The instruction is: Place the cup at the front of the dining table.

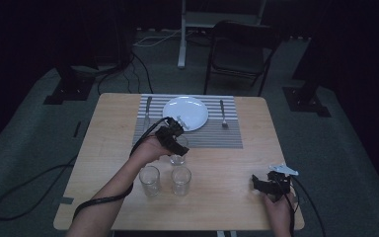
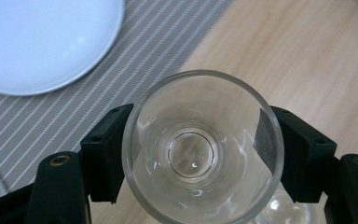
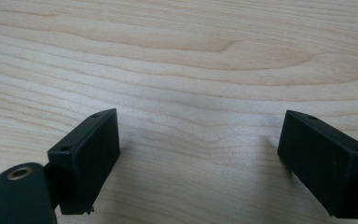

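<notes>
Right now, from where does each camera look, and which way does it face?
High view: above the person's side, facing forward and down on the table; both forearms and tongs show.
Left gripper view: on the left tongs, looking down into the held glass.
Right gripper view: on the right tongs, open over bare wood.
Shared: the plate, in the high and left gripper views.

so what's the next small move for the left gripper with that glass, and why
Probably carry it a little further toward the striped grey placemat and set it down by the white round plate. The left gripper is shut on the clear drinking glass, which is upright and near the placemat's edge. A knife and a fork already flank the plate, so the setting seems to lack only a glass.
</notes>
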A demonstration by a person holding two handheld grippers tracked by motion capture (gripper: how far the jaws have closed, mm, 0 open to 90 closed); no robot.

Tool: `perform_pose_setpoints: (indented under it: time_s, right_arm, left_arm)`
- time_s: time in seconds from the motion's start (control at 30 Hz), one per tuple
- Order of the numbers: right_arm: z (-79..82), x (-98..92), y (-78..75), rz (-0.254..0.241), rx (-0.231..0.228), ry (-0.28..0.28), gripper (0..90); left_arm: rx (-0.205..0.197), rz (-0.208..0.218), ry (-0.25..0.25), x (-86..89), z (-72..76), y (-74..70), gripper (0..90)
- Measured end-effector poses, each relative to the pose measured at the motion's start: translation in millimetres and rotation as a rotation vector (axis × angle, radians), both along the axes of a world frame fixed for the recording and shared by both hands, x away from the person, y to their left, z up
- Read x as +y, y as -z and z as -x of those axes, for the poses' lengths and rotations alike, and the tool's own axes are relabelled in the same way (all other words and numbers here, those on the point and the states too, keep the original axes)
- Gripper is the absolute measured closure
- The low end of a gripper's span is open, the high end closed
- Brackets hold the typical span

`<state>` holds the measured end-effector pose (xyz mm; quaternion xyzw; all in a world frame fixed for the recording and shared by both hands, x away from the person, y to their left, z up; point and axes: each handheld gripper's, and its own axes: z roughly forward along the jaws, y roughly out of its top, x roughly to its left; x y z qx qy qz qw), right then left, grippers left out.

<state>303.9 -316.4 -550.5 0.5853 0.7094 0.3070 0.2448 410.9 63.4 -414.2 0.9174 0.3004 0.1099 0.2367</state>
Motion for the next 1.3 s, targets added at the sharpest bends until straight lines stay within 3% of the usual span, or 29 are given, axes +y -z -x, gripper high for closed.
perform_pose_setpoints:
  time_s: [0.1, 0.23, 0.5, 0.8, 0.97, 1.3]
  right_arm:
    - [0.0, 0.0, 0.0, 0.0, 0.0, 0.0, 12.4]
    - [0.0, 0.0, 0.0, 0.0, 0.0, 0.0, 12.4]
    - [0.0, 0.0, 0.0, 0.0, 0.0, 0.0, 12.4]
    - [0.0, 0.0, 0.0, 0.0, 0.0, 0.0, 12.4]
    - [0.0, 0.0, 0.0, 0.0, 0.0, 0.0, 12.4]
    - [0.0, 0.0, 0.0, 0.0, 0.0, 0.001, 12.5]
  left_arm:
    - [-0.006, -0.005, -0.041, 7.4, -6.3, -0.8, 29.0]
    - [0.004, 0.019, -0.068, 17.8, -11.6, -2.8, 29.0]
    - [-0.005, -0.007, -0.099, 29.3, -18.2, -7.0, 29.0]
    - [-0.023, 0.005, -0.161, 48.5, -36.8, -16.2, 29.0]
    - [-0.013, 0.023, -0.199, 56.0, -53.1, -18.1, 29.0]
    - [0.014, 0.002, -0.247, 60.7, -82.7, -4.3, 29.0]
